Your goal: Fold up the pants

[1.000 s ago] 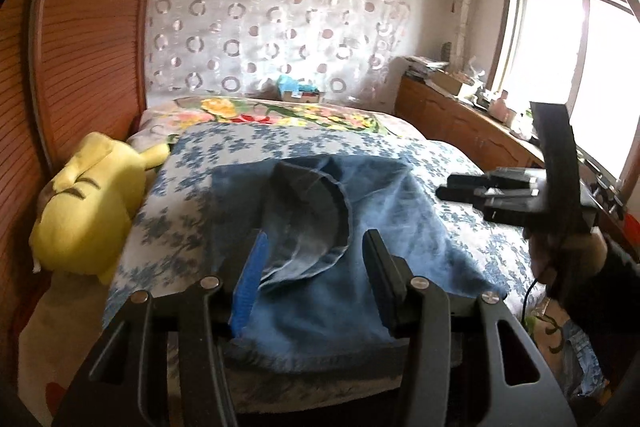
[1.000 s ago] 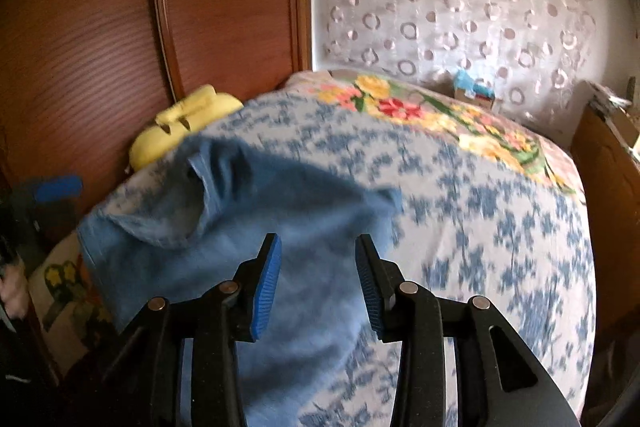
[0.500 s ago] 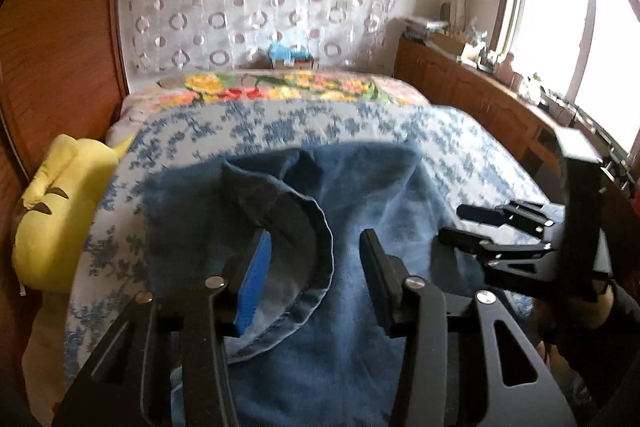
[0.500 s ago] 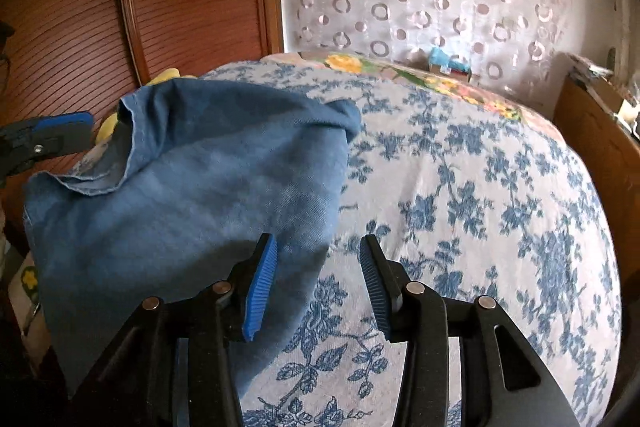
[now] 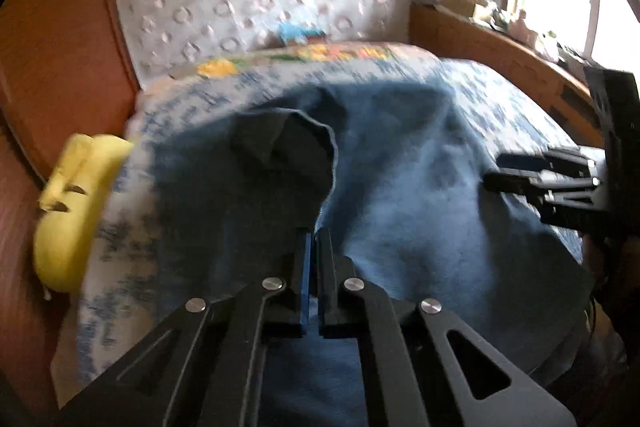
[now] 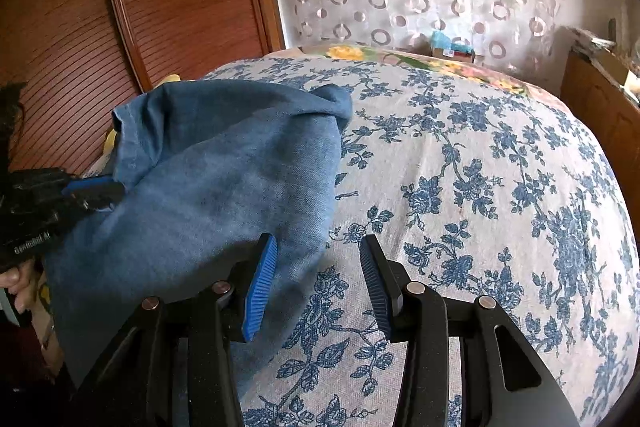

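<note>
Left wrist view motion-blurred; pants [image 5: 400, 195] lower edge cut off by frame.

Left gripper [image 5: 315, 239]: fingers pressed nearly together, pinching a fold of the pants [image 5: 400, 195].
Right gripper [image 6: 318, 267]: fingers spread wide, holding nothing, low over the bed, at the cloth's edge.

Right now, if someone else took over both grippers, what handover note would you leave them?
Left gripper: shut on an edge of the jeans, near the side by the yellow plush.
Right gripper: open, over the jeans' right edge, holding nothing.
Jeans: bunched and lying on the floral bedspread.
Done: left grip only.
Left: probably grip with the right, spread flat, then fold.
</note>
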`<state>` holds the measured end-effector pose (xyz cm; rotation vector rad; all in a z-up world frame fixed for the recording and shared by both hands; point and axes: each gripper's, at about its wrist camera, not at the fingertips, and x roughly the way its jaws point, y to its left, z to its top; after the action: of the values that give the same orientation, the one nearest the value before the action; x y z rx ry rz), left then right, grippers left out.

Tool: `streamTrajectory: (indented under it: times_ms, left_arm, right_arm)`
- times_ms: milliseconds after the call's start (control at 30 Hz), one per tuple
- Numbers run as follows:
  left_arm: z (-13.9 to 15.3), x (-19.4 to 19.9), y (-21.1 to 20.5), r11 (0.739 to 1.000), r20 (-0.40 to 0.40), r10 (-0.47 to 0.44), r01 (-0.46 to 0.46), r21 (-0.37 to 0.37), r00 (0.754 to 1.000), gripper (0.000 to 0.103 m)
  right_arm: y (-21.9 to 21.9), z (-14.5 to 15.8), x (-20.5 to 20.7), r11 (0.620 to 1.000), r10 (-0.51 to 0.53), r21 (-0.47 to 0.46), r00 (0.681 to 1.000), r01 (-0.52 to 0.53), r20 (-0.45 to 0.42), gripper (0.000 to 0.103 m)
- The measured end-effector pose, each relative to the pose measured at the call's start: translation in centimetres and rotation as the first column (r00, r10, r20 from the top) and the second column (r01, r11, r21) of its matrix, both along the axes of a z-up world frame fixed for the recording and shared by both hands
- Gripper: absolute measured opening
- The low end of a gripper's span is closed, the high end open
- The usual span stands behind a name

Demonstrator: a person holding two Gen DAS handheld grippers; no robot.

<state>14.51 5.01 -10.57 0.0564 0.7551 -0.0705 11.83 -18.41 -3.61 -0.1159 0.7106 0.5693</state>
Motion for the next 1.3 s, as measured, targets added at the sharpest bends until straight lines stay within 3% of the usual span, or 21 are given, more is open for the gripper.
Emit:
streamTrajectory:
  times_ms: [133,300,433,600,667,1300]
  left_arm:
    - [1.6,-0.8,3.6,0.996,0.051,0.09,-0.089,-0.032,0.995,0.002]
    - [2.3,-0.6,7.2,0.987,0.055,0.154,-0.151,-0.063,0.987,0.002]
    - [2.4,-0.7,7.8,0.982,0.056,0.185,-0.183,-0.04,0.981,0.003]
    - [2.0,-1.3,7.7,0.985,0.042,0.154,-0.15,-0.081,0.987,0.031]
    - [2.0,-1.9,7.4,0.987,0.05,0.137,-0.132,-0.095,0.989,0.051]
    - [-2.6,-4.8,6.3,0.984,-0.027,0.133,-0.135,-0.114,0.991,0.051]
  right_arm:
    - [0.2,0.1,-0.8,1.0,0.0,-0.005,1.0,0.0,0.004,0.045]
    - [0.5,0.1,-0.9,1.0,0.008,-0.015,1.0,-0.008,0.001,0.045]
    - [0.5,0.0,-0.6,1.0,0.009,-0.013,1.0,-0.009,-0.003,0.045]
    - [0.5,0.0,-0.5,1.0,0.01,-0.013,1.0,-0.01,-0.003,0.045]
    - [0.5,-0.1,-0.5,1.0,0.01,-0.013,1.0,-0.01,-0.004,0.045]
    - [0.3,0.7,0.4,1.0,0.0,0.025,1.0,0.0,-0.008,0.045]
